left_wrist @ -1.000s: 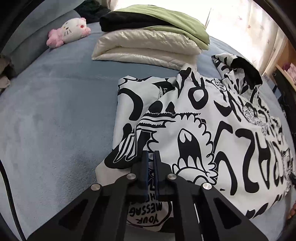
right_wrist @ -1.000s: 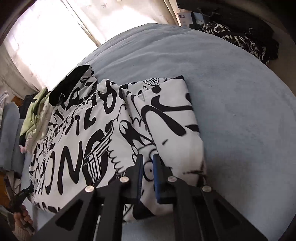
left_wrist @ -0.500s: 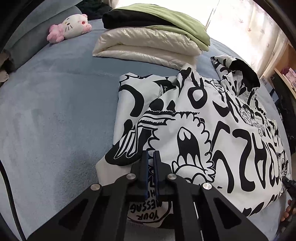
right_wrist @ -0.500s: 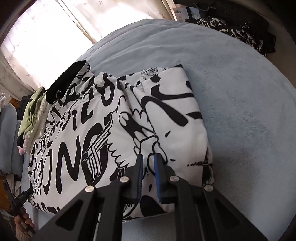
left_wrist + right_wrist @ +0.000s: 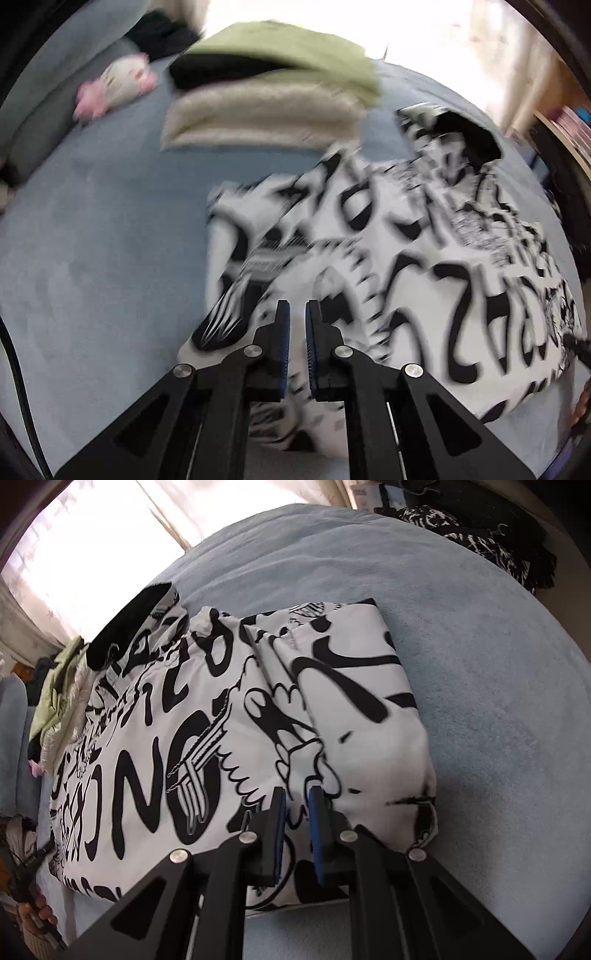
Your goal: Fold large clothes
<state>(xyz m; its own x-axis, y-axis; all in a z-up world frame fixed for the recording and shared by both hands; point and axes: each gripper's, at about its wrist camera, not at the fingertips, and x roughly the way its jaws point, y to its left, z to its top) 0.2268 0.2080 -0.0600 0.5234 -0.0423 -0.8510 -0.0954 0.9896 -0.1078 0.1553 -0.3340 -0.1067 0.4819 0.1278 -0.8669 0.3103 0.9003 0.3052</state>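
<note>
A large white hoodie with black graffiti print (image 5: 424,266) lies flat on a blue bed, its sides folded in and its black-lined hood (image 5: 465,129) at the far end. It also shows in the right wrist view (image 5: 221,716). My left gripper (image 5: 296,314) hovers over the hem end of the hoodie, its jaws a narrow gap apart with nothing between them. My right gripper (image 5: 296,797) is over the other hem corner beside the folded-in sleeve (image 5: 354,686), jaws slightly apart and empty. The left wrist view is blurred by motion.
A stack of folded clothes, cream, black and green (image 5: 273,96), sits at the far side of the bed (image 5: 92,240). A pink and white plush toy (image 5: 118,85) lies by a pillow. Dark clothes (image 5: 480,528) lie at the bed's far edge.
Both grippers' jaws have parted a little. The left gripper has moved forward over the hoodie, blurring its view. The right gripper has moved slightly forward over the hem.
</note>
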